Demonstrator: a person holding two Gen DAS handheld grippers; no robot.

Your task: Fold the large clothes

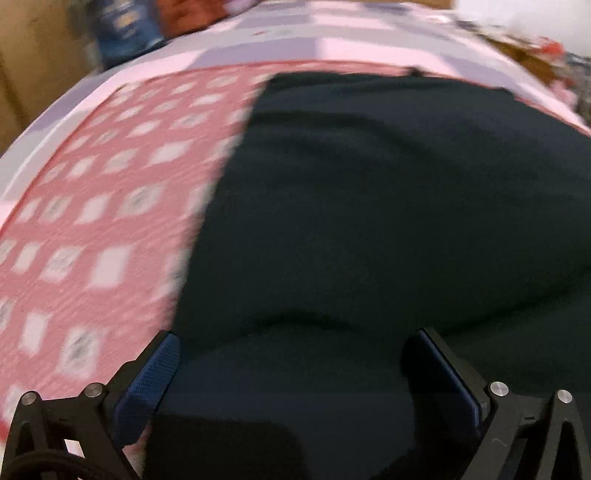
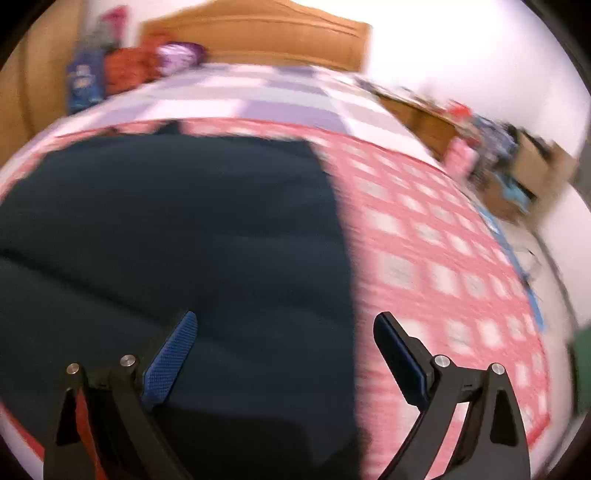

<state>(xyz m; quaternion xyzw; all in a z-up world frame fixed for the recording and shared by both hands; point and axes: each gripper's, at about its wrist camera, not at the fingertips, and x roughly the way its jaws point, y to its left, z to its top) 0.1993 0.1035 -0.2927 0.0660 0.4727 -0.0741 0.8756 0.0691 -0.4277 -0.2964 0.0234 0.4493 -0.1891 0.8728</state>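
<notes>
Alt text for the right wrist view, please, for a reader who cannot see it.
A large dark garment lies spread flat on a pink patterned bedspread, blurred by motion. The right gripper hangs open above the garment's right edge, holding nothing. A wooden headboard stands beyond.

Both hand-held grippers wide apart, empty.

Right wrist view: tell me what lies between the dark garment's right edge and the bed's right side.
Only the pink checked quilt, bare of other things, beside the dark navy garment.
</notes>
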